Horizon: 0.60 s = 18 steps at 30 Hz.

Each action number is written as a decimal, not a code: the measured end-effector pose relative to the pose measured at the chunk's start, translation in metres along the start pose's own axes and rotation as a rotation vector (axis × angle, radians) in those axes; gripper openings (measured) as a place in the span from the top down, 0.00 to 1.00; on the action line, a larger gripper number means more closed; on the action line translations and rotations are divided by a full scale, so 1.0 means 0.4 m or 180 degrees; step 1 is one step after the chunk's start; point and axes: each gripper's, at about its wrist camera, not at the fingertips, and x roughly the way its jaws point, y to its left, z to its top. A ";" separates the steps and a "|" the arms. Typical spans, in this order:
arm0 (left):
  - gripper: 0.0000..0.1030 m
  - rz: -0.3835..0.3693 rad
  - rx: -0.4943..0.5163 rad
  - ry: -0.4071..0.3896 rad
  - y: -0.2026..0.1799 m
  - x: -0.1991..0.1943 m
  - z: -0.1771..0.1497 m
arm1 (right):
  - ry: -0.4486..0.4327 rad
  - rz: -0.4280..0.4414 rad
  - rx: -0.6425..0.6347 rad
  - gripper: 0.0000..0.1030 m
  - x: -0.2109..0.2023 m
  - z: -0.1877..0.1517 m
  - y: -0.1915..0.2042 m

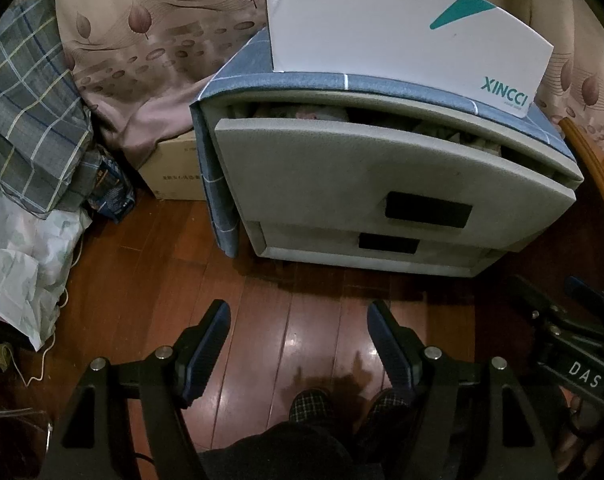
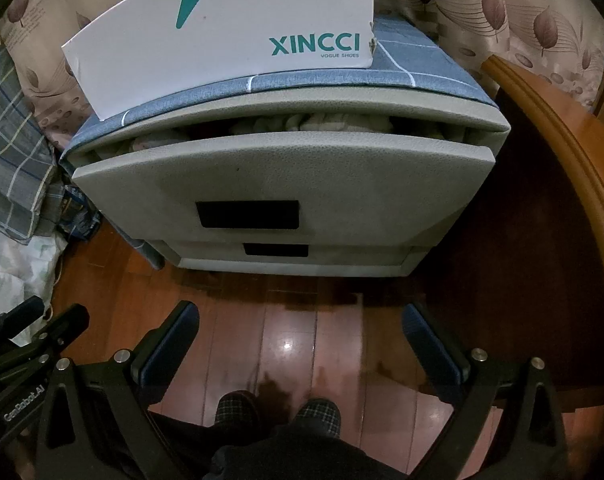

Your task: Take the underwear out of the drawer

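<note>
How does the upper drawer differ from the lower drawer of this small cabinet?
The upper drawer is pulled out a little, with cloth showing in the gap above it; the lower drawer sits closed and shows nothing inside. The upper drawer's front looks taller than the lower drawer's front. Both have grey fronts with a dark rectangular handle hole.
</note>
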 end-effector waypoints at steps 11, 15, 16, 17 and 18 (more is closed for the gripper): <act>0.29 0.0021 0.0017 0.0002 -0.002 0.000 -0.001 | -0.0001 0.0011 0.0003 0.02 0.001 -0.001 -0.001; 0.29 0.0020 0.0017 -0.0004 -0.002 0.000 -0.002 | 0.0001 0.0015 0.0008 0.02 0.000 -0.002 0.000; 0.29 0.0016 0.0017 -0.0001 -0.001 -0.001 -0.001 | 0.0001 0.0012 0.0007 0.02 0.001 -0.002 0.000; 0.29 0.0024 0.0017 -0.0001 -0.002 0.000 -0.001 | 0.0001 0.0015 0.0009 0.02 0.001 -0.002 -0.001; 0.29 0.0026 0.0018 0.0000 -0.002 0.000 -0.001 | 0.0000 0.0018 0.0010 0.02 0.001 -0.002 -0.001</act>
